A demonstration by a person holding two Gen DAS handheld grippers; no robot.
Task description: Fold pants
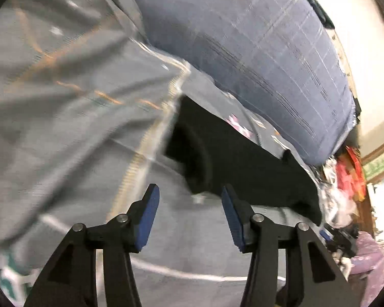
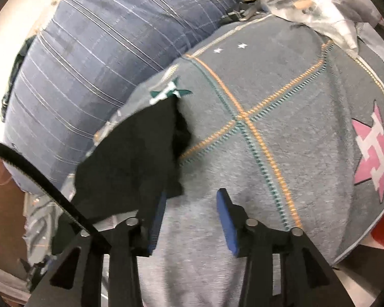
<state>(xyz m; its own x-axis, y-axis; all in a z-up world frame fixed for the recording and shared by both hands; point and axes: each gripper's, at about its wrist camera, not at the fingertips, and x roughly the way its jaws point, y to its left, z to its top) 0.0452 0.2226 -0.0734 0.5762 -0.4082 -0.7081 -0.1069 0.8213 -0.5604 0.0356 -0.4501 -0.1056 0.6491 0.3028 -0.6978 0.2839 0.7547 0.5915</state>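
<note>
The black pants lie on a grey blanket with orange stitching. In the left wrist view my left gripper is open and empty, just short of the near edge of the pants. In the right wrist view the black pants hang bunched over the left finger of my right gripper. The jaws stand wide apart, with nothing between the pads. The picture is blurred in the left wrist view.
A large blue striped pillow lies behind the pants, and shows in the right wrist view. The grey blanket bears a pink star patch. Clutter of bags and red items sits at the right. A black cable crosses at left.
</note>
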